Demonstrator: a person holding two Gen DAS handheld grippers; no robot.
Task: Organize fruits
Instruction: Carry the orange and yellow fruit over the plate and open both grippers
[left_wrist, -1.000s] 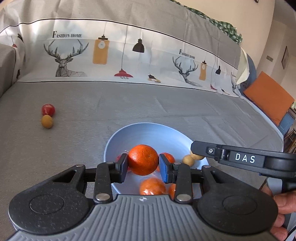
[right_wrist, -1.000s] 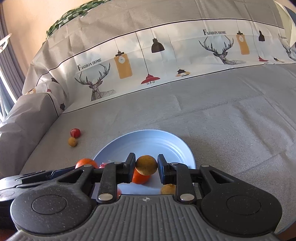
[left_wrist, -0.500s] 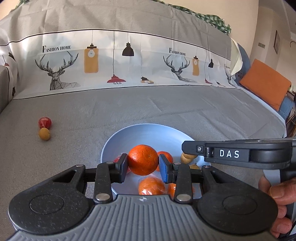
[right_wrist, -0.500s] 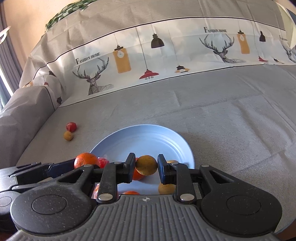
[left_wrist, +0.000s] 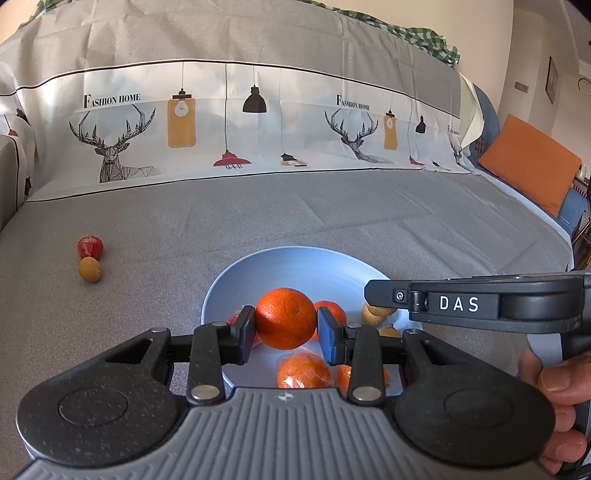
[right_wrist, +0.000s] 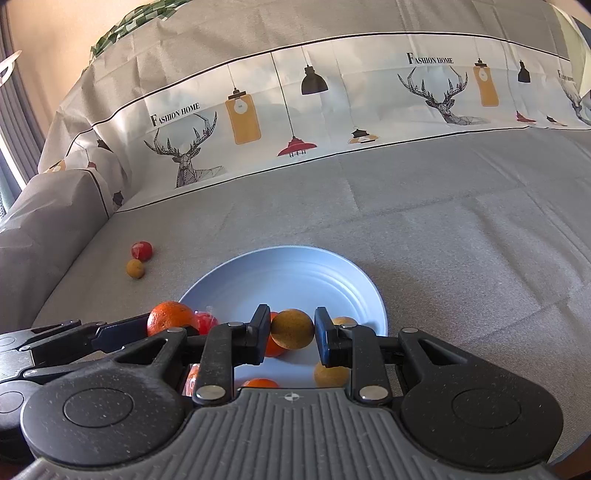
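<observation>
My left gripper is shut on an orange and holds it above the near part of a light blue bowl. My right gripper is shut on a small tan round fruit above the same bowl. The bowl holds several oranges, tan fruits and a red fruit. The right gripper also shows side-on in the left wrist view. The left gripper's orange shows in the right wrist view.
A red fruit and a tan fruit lie together on the grey sofa cover, left of the bowl; they also show in the right wrist view. A printed backrest rises behind. An orange cushion is at far right.
Both grippers have kept hold of their fruit over the bowl. The views have shifted slightly; the left camera has tilted back and the bowl sits a little lower in frame.
</observation>
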